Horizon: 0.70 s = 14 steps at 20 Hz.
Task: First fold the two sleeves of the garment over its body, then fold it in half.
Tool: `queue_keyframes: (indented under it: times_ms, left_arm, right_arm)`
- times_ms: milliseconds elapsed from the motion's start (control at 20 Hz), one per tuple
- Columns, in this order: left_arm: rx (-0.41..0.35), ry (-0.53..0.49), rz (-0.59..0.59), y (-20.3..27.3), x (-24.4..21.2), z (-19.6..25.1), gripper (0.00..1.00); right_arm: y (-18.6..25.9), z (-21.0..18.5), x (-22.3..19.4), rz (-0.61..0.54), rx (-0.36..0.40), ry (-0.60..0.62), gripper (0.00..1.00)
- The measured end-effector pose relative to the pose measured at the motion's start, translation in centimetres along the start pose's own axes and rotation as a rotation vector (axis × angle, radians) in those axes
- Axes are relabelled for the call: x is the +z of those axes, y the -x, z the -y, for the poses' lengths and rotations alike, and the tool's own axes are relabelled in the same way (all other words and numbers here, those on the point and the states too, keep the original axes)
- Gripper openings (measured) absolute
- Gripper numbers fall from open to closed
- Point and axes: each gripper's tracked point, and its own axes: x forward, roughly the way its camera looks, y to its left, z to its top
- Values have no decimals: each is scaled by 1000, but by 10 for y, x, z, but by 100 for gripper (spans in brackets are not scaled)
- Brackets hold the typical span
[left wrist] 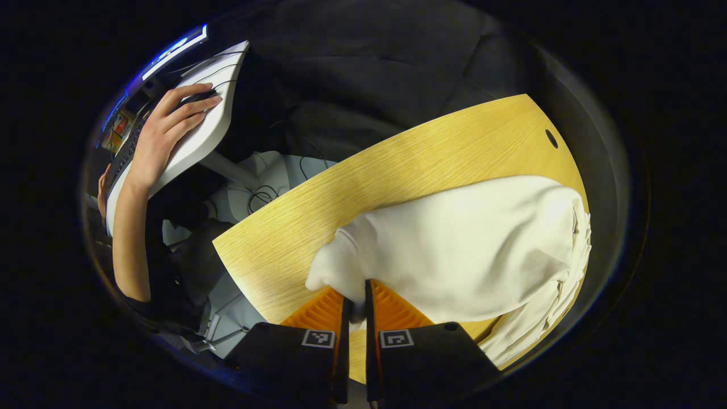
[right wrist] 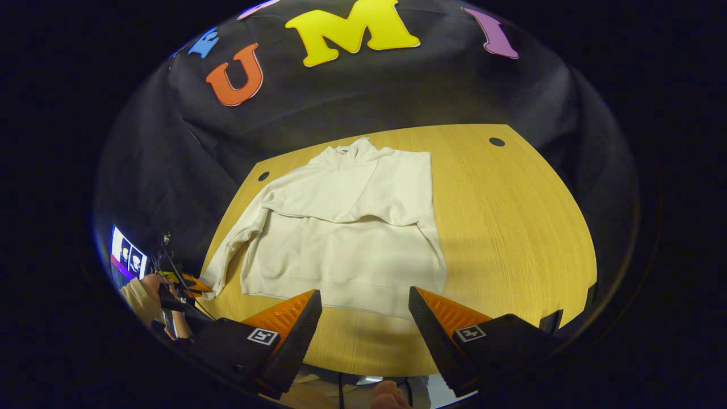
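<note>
You are pinching the cuff [left wrist: 332, 267] of the free sleeve [right wrist: 233, 250] with the left gripper [left wrist: 356, 289]: its jaws are standing almost closed, with a fold of the pale fabric caught between them. In the right gripper view that same claw is sitting at the table's [right wrist: 511, 227] near left corner, right at the sleeve's end.

The garment [right wrist: 352, 238] is lying flat on the table, collar [right wrist: 349, 149] pointing away from you and hem [right wrist: 341, 295] towards you. The other sleeve [right wrist: 341, 207] is already lying across the chest, reaching from the right shoulder over to the left side. The free one is running from its shoulder down along the body's left edge, splayed slightly outward, so its long axis is pointing nearly straight at your left claw.

What matters here: in the left gripper view the body is spreading ahead and to the right of the claw, so the cuff is probably needing to travel that way, up and over onto the chest, pivoting about the shoulder.

The right gripper [right wrist: 365, 294] is hovering wide open above the near table edge, holding nothing, with the hem just ahead of its fingertips. Your left hand is clearly the nearer one for this sleeve; the half-fold is looking like the part left after that
</note>
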Motion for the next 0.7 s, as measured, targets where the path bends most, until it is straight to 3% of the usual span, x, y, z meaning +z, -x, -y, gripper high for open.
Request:
queue_keyframes:
  times_ms: [100,400,450,500,550,700]
  left_arm:
    - [2,-25,-3,7,-4,6,9]
    - [-32,-220,62,51,-5,52,7]
    - [-39,-263,80,60,-3,64,7]
    - [-46,-295,100,70,0,75,15]
    - [-62,-336,126,81,4,93,8]
    - [-131,-432,184,112,13,152,8]
  right_arm:
    - [2,13,-4,0,-7,-15,96]
    - [1,28,-16,-26,-1,-13,96]
    - [0,29,-16,-30,3,-12,96]
    - [0,28,-16,-32,8,-10,96]
    - [-1,27,-15,-35,13,-8,96]
    - [-6,25,-9,-35,23,-6,93]
